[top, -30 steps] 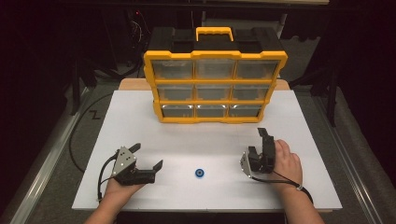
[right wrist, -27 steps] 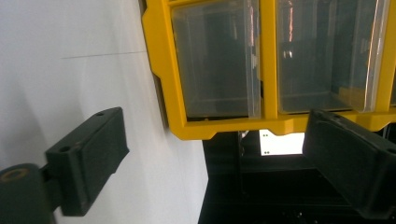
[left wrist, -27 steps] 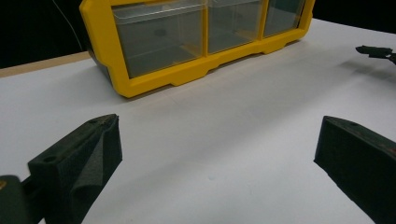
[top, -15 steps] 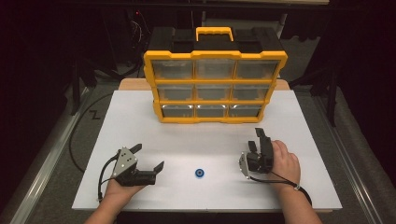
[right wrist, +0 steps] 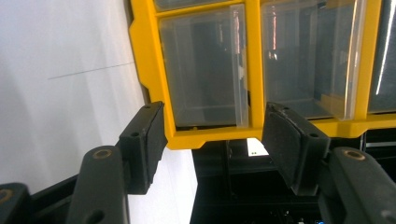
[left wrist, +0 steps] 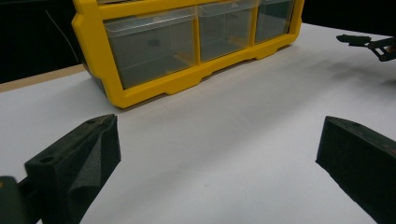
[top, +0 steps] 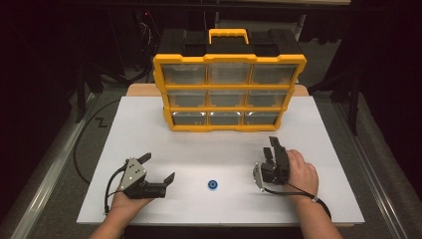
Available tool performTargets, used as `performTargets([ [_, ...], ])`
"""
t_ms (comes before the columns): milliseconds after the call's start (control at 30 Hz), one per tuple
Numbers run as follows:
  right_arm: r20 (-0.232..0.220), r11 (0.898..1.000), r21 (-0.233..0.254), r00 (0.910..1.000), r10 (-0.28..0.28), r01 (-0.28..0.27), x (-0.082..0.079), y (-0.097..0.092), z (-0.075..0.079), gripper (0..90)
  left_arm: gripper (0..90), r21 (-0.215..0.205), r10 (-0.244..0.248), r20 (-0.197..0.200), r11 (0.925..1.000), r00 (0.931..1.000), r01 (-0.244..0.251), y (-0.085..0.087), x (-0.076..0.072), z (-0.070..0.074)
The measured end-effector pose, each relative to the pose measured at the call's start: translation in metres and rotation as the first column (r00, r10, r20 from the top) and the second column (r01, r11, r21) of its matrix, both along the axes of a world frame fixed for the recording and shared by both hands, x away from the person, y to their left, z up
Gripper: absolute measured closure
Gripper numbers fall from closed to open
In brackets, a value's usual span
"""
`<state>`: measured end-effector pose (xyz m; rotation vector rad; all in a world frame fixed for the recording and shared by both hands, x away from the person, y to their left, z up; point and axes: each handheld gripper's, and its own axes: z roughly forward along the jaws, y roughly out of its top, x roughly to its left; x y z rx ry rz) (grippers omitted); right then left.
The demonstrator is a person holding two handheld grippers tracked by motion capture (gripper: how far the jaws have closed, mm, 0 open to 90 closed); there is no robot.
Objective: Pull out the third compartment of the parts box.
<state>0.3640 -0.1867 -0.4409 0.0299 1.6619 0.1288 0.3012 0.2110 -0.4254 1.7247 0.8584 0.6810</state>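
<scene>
Blue ring point(top: 213, 184), a small round piece with a dark centre, lies flat on the white desk point(top: 149, 129) near its front edge, about midway between the two hands and touching neither.

Left hand-held gripper point(top: 158, 168) rests low over the desk toward the front left corner, held in the person's left hand point(top: 130, 201), its grey plate on top and its black cable looping off toward the left edge. Its jaws stand wide apart and hold nothing; in the left gripper view only bare white desk lies between them. The blue ring is near it, to its right.

Right hand-held gripper point(top: 272, 147) sits toward the front right, gripped by the person's right hand point(top: 300, 172), turned on its side and pointing toward the far edge. Its jaws are about half open and have just been closing, with nothing between them; in the right gripper view the pads point(right wrist: 144, 140) frame the organiser beyond.

Yellow organiser point(top: 229, 60) stands upright at the far edge, centred, with a carry handle on its black top and three rows of three clear drawers point(top: 227, 118), all pushed in. It is well apart from both hand-held grippers.
</scene>
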Motion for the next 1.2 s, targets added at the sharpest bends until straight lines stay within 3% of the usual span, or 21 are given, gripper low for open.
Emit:
performTargets([
  [133,-0.006,1.000,0.017,1.0000,0.001,-0.001,0.000,0.002,0.006,42.7,0.2,0.013,-0.006,-0.002,0.9999,1.0000,0.006,-0.001,0.000,-0.001],
  [300,-0.005,1.000,0.006,0.9999,-0.011,0.011,0.005,0.005,0.012,43.5,0.2,0.014,-0.023,0.007,0.9996,0.9997,0.023,-0.004,-0.001,-0.001],
  [667,0.024,1.000,0.001,0.9995,-0.023,0.023,0.014,0.010,0.024,46.3,0.2,0.005,-0.006,0.020,1.0000,0.9998,0.006,-0.001,-0.001,0.000],
  [1200,0.074,1.000,-0.012,0.9970,-0.019,0.020,0.026,0.013,0.063,50.4,0.2,0.001,-0.004,0.022,1.0000,0.9997,0.004,-0.001,-0.001,0.000],
])
